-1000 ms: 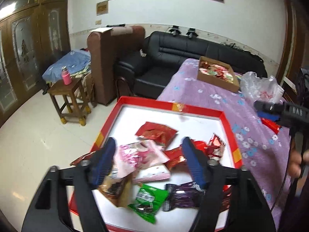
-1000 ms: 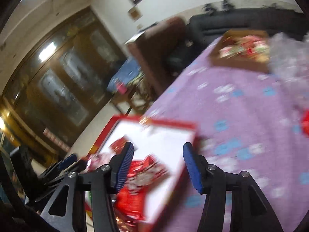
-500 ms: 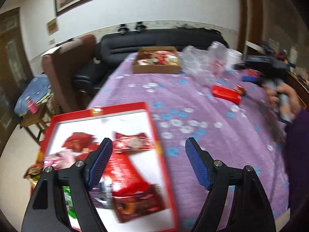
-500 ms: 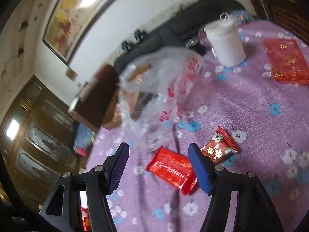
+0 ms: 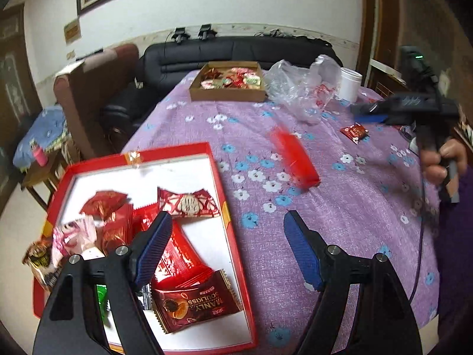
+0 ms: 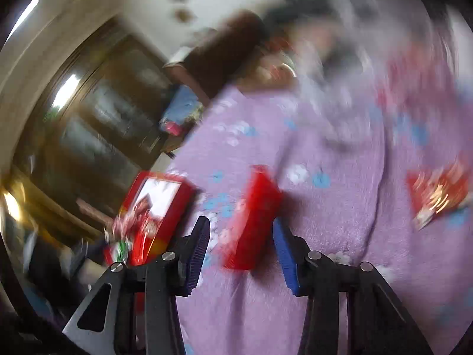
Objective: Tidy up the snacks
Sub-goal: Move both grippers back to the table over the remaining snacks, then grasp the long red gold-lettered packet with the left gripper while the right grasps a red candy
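Note:
A red tray point(image 5: 227, 213) with a white floor holds several wrapped snacks, among them a dark red Soulkiss pack point(image 5: 195, 303). My left gripper point(image 5: 227, 248) is open and empty, above the tray's right edge. A long red packet point(image 5: 295, 159) lies on the purple flowered cloth; in the blurred right wrist view it point(image 6: 251, 216) lies just ahead between the open fingers of my right gripper point(image 6: 241, 251), which also shows in the left wrist view point(image 5: 396, 109). A small red snack point(image 5: 354, 131) lies further right and shows in the right wrist view point(image 6: 437, 195).
A brown cardboard box point(image 5: 227, 94) of sweets stands at the table's far end, with a crumpled clear plastic bag point(image 5: 301, 88) and a white tub point(image 5: 350, 84) beside it. A black sofa point(image 5: 236, 53) and brown armchair point(image 5: 94, 94) stand beyond. The tray overhangs the table's left edge.
My left gripper has swung right from over the tray toward the cloth. My right gripper has swung down and left, with blur, so the long red packet now sits between its open fingers.

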